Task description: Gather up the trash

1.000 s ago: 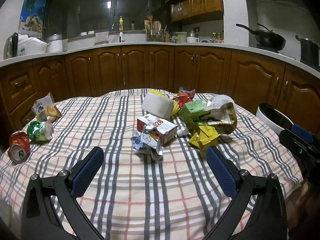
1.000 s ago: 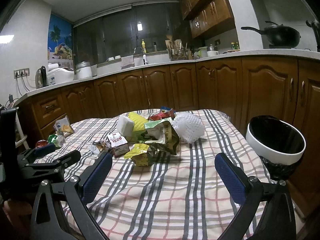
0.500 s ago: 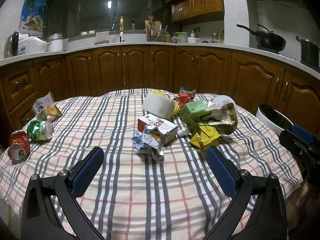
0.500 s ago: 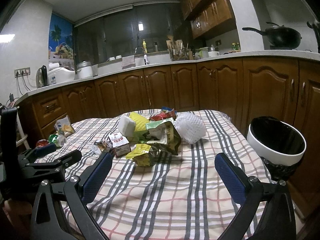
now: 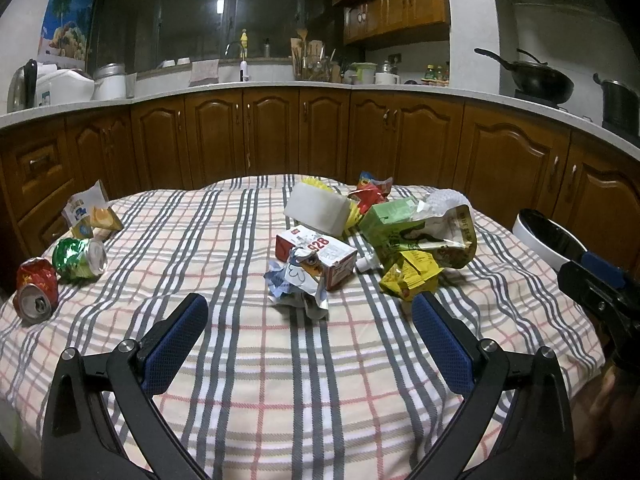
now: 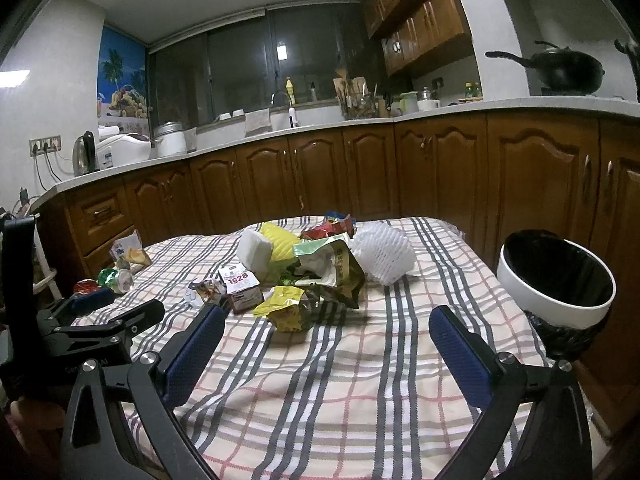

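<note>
Crumpled foil and paper make the trash pile (image 5: pixel 360 240) in the middle of the checked tablecloth (image 5: pixel 280 380): a small carton (image 5: pixel 320 250), a yellow wrapper (image 5: pixel 408 274), a green bag (image 6: pixel 332 268) and a white foam net (image 6: pixel 384 256). From the pile, two crushed cans (image 5: pixel 60 268) lie at nine o'clock near the table edge, and the bin (image 6: pixel 556 288) with a black liner stands at three o'clock, just beside the table. The left gripper (image 5: pixel 310 312) and the right gripper (image 6: pixel 328 320) both hang at six o'clock, spread wide and holding nothing. In the last second almost nothing has changed; the views only crept a little. So I think no piece is collected yet, and the first reach is still to come.
</note>
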Demonstrator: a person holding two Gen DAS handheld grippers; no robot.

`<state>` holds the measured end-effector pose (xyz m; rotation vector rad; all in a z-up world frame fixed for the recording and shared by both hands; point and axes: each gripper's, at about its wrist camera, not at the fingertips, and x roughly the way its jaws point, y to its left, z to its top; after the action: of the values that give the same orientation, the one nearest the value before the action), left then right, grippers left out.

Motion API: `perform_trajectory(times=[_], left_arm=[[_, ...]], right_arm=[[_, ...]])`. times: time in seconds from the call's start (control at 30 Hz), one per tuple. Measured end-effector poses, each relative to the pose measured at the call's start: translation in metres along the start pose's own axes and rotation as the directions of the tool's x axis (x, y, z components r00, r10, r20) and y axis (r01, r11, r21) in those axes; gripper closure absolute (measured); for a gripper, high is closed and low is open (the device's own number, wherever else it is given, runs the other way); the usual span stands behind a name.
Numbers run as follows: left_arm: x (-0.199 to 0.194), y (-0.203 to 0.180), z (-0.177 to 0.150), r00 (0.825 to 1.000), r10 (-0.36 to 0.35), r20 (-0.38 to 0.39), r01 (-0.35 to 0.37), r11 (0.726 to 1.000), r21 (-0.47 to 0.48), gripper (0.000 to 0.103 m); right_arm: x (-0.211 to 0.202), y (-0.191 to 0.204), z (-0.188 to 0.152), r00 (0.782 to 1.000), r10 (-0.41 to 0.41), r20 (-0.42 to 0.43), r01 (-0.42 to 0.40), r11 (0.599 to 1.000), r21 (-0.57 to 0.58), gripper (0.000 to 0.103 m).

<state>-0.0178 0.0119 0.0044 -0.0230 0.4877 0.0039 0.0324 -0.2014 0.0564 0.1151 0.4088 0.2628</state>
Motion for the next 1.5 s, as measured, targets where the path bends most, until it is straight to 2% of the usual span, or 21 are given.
perform_trajectory(times=[0.2,0.37,0.4,0.6,0.87,1.0,1.07,1.1,1.13,1.2,1.23,1.43,1.5], left_arm=[[0.007,0.006,0.002,1.0,-0.01,-0.016,0.009,1.0,-0.015,0.0],[0.017,0.015,0.012,1.0,-0.008,-0.03,0.007,1.0,-0.024,0.0],[0.019,0.019,0.014,0.999,-0.007,-0.035,0.006,1.0,-0.027,0.0],[0.05,0.037,0.024,0.993,-0.025,-0.112,0.019,0.998,-0.055,0.003],[0.088,0.041,0.027,0.976,-0.079,-0.202,0.068,0.996,-0.064,0.008],[0.103,0.039,0.025,0.968,-0.082,-0.239,0.071,0.996,-0.056,0.02],[0.111,0.04,0.024,0.962,-0.094,-0.258,0.08,0.995,-0.064,0.029],[0.115,0.041,0.023,0.958,-0.103,-0.268,0.088,0.994,-0.07,0.04],[0.117,0.042,0.022,0.953,-0.123,-0.277,0.105,0.991,-0.08,0.055],[0.12,0.044,0.021,0.946,-0.153,-0.287,0.13,0.987,-0.097,0.072],[0.119,0.045,0.021,0.944,-0.163,-0.286,0.138,0.985,-0.103,0.077],[0.099,0.049,0.023,0.946,-0.195,-0.259,0.17,0.979,-0.116,0.08],[0.089,0.047,0.025,0.948,-0.205,-0.241,0.181,0.976,-0.117,0.08]], right_arm=[[0.008,-0.002,0.002,0.999,0.026,-0.02,-0.025,1.0,0.016,0.002],[0.026,-0.009,0.006,0.993,0.096,-0.066,-0.09,0.993,0.082,0.013],[0.031,-0.009,0.007,0.991,0.107,-0.079,-0.1,0.991,0.093,0.018],[0.062,-0.011,0.008,0.971,0.182,-0.158,-0.157,0.974,0.162,0.032],[0.11,-0.003,0.008,0.934,0.238,-0.265,-0.187,0.961,0.203,0.035],[0.131,0.0,0.004,0.921,0.243,-0.303,-0.185,0.96,0.208,0.037],[0.141,-0.002,0.002,0.91,0.252,-0.328,-0.186,0.958,0.22,0.046],[0.145,-0.003,0.0,0.903,0.257,-0.345,-0.186,0.956,0.226,0.059],[0.147,-0.003,-0.002,0.897,0.265,-0.355,-0.191,0.954,0.23,0.074],[0.147,-0.005,-0.003,0.89,0.279,-0.36,-0.201,0.95,0.24,0.074],[0.143,-0.005,-0.003,0.89,0.286,-0.354,-0.21,0.948,0.238,0.074],[0.119,-0.004,0.002,0.871,0.359,-0.335,-0.285,0.925,0.249,0.074],[0.106,-0.001,0.004,0.871,0.371,-0.321,-0.305,0.922,0.239,0.075]])
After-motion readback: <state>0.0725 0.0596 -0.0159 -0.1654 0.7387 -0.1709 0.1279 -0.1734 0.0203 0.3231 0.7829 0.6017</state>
